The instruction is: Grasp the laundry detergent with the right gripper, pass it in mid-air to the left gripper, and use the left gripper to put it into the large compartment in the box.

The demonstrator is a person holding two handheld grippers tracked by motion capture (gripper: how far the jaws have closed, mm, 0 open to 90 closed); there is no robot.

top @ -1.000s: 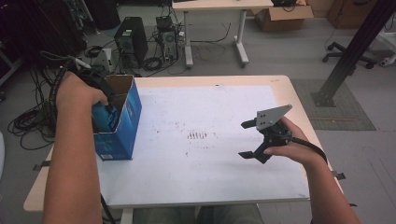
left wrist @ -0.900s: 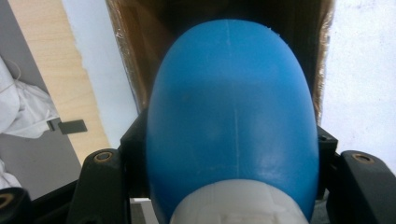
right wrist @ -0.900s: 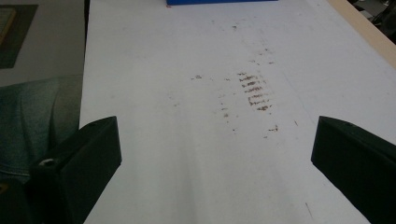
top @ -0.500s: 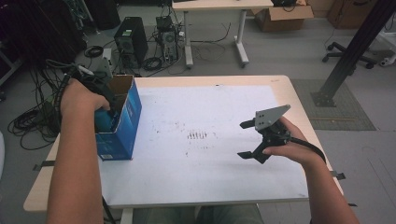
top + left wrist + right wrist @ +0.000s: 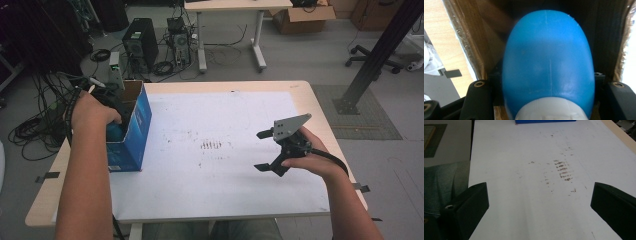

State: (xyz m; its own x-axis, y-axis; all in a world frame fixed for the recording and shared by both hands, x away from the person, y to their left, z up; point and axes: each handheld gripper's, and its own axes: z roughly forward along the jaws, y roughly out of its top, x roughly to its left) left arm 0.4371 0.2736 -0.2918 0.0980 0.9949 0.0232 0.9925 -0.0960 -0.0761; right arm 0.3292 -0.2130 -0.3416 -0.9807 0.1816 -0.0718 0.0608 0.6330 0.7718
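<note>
Blue egg-shaped object [image 5: 548,63], smooth plastic with a white band at its near end, sits between the jaws of the left gripper [image 5: 548,95] inside the open blue cardboard box [image 5: 134,131]. In the left gripper view the jaws stand close against both flanks of the object, pinching it at its widest part; this grip across the broad middle probably keeps the rounded body from slipping out forward. The brown inner walls of the box close in on both sides, so the gripper is held low inside the opening, pointing along the box.

In the high view the box stands at the left edge of the table [image 5: 295,87], its open top up, with the left hand [image 5: 92,111] over the opening.

Right gripper [image 5: 267,150] is held above the white table cover [image 5: 220,115] on the right, well apart from the box. Its jaws are spread wide with nothing between them, likely parked clear of the work.
</note>
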